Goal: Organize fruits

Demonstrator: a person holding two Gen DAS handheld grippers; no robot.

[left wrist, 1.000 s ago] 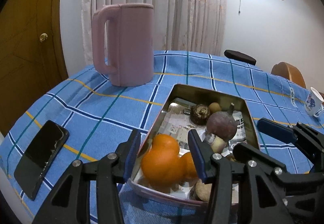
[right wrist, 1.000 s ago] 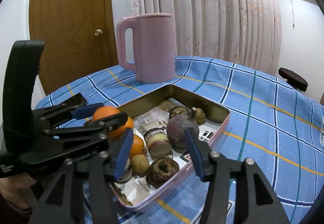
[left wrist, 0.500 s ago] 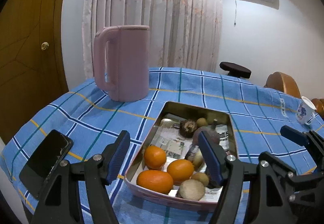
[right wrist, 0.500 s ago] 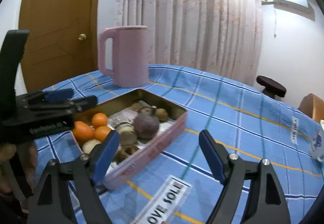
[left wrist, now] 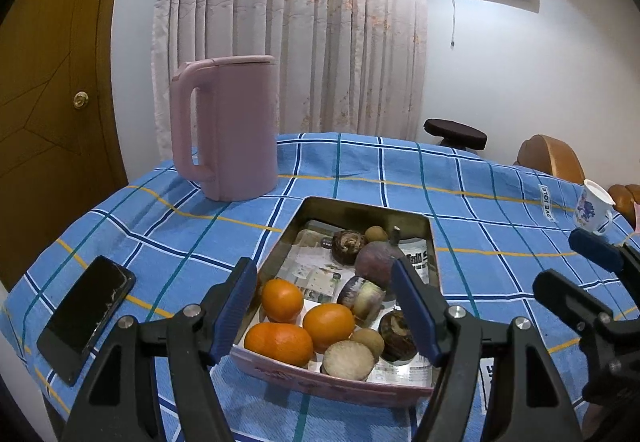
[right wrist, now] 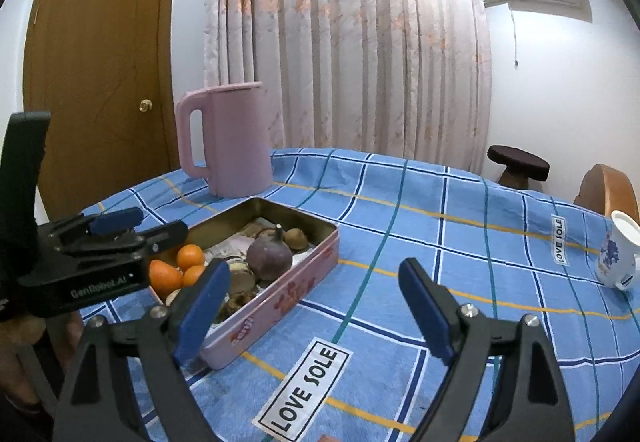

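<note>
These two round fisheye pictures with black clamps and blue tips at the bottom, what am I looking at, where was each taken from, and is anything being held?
There is no robot here: a person holds a two-finger gripper in each hand, each with a camera looking along its fingers. One picture is from the left gripper, the other from the right gripper. Both are open and hold nothing. On the blue checked tablecloth sits a tin box lined with paper, holding three oranges and several darker fruits. Nearby are a pink jug, a black phone and a small patterned cup.
</note>
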